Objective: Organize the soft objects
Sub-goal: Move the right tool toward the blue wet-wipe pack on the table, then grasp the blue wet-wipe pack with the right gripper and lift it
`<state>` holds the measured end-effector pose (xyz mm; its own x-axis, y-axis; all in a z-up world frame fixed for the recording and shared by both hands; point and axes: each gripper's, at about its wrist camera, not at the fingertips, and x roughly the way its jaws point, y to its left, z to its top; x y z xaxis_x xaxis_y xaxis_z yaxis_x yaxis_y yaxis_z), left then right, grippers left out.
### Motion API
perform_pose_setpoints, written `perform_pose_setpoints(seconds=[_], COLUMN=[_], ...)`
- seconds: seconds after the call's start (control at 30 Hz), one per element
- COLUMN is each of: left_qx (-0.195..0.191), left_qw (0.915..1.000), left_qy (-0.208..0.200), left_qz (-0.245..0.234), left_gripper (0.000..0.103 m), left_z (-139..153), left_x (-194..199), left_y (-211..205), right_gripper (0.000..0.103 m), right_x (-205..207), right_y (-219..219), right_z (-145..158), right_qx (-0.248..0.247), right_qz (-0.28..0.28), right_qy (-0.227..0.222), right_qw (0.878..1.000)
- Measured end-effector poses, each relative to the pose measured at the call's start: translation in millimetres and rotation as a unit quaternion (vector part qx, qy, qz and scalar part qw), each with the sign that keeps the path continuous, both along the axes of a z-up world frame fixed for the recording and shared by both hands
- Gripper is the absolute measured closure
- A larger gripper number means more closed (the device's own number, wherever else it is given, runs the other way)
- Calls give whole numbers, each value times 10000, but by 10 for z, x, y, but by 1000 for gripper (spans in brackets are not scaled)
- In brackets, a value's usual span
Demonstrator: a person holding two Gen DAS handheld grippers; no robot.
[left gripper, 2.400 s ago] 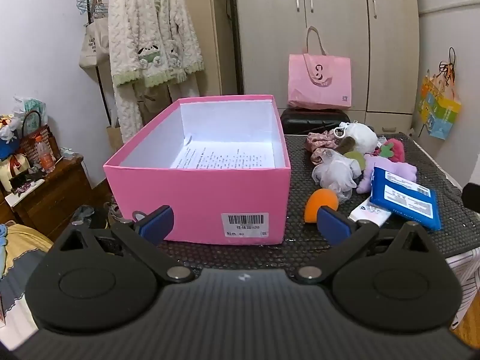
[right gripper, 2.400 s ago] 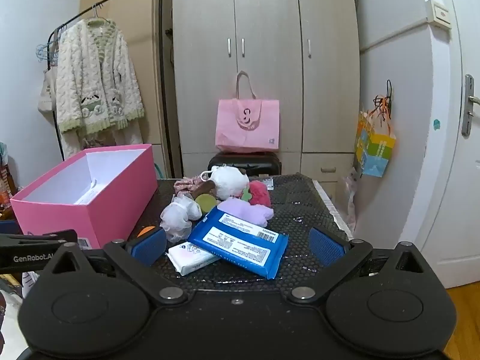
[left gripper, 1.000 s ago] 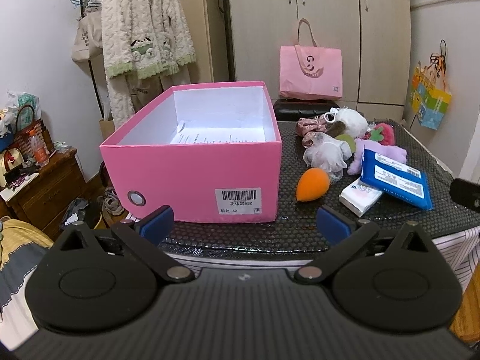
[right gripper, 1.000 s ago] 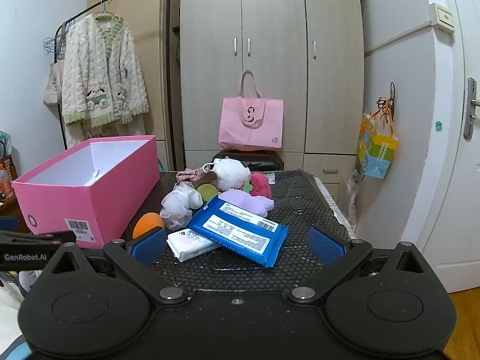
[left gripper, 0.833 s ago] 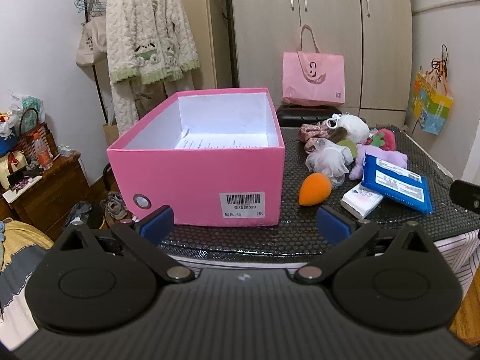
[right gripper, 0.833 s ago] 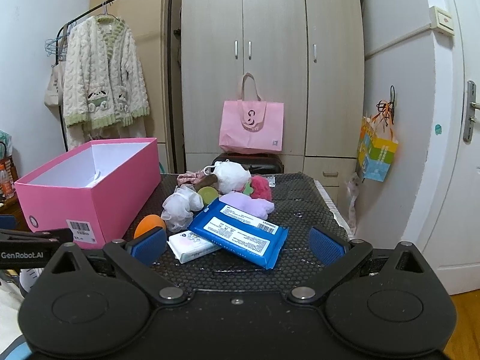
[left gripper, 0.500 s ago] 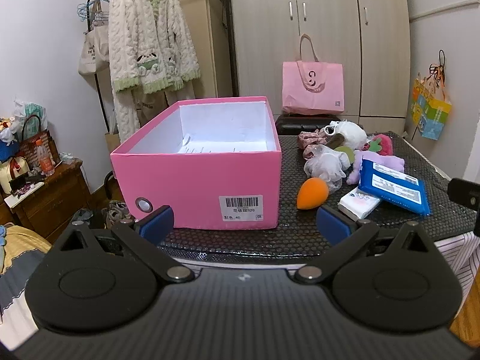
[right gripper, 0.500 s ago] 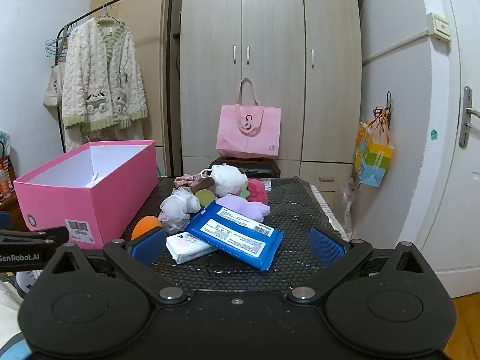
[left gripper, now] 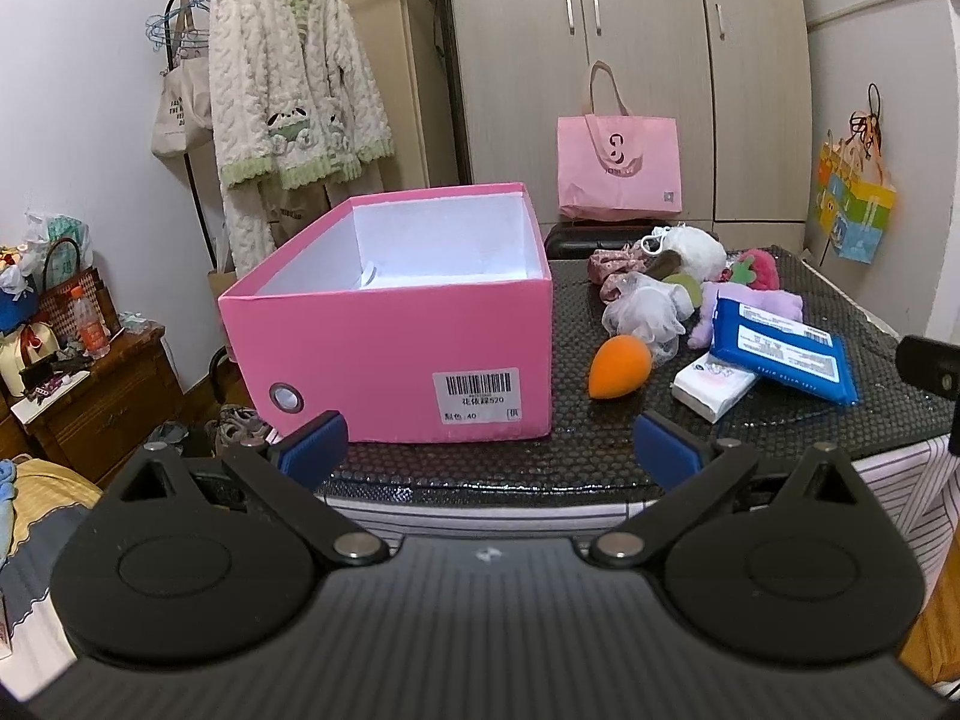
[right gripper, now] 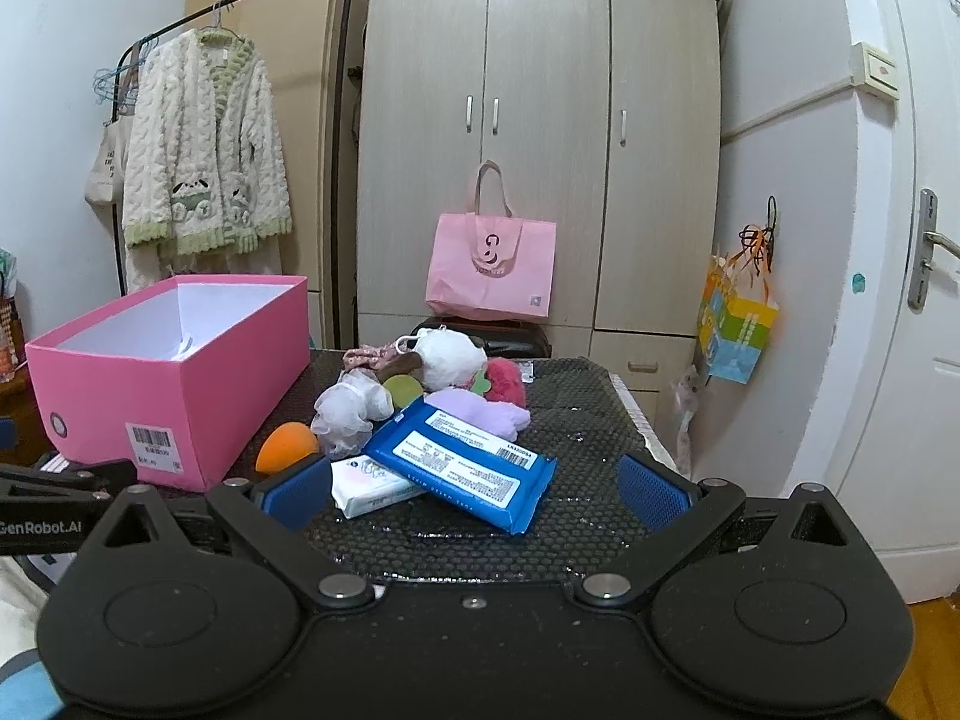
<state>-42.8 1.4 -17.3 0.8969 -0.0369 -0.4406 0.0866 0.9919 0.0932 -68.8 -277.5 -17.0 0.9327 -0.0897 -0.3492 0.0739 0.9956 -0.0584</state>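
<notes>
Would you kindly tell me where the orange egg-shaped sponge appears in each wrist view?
Left wrist view: orange sponge sits right of centre, just right of the pink box.
Right wrist view: orange sponge sits lower left, partly behind the left blue pad.
Shared landmark: the blue wipes pack.

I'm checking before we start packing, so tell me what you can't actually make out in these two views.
- Pink box floor: both views, its near wall hides most of it; only a bit of white paper shows.
- Small white pack: right wrist view, the blue wipes pack covers one end.
- Brown item: both views, buried in the pile.
- Box label text: too small.
</notes>
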Motion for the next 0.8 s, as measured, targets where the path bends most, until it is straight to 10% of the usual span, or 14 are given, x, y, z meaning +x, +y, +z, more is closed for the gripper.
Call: perform_pose_setpoints(seconds=[0.8], left_qx=[244], left_qw=[9981], left_qy=[394], left_qz=[-395], left_gripper=[0], left_z=[45], left_x=[492], left_y=[-240], right_gripper=[0], right_x=[292], right_y=[-64], right_z=[-60], right_qx=[-280], right_qz=[368], right_qy=[-54], right_qw=[9989])
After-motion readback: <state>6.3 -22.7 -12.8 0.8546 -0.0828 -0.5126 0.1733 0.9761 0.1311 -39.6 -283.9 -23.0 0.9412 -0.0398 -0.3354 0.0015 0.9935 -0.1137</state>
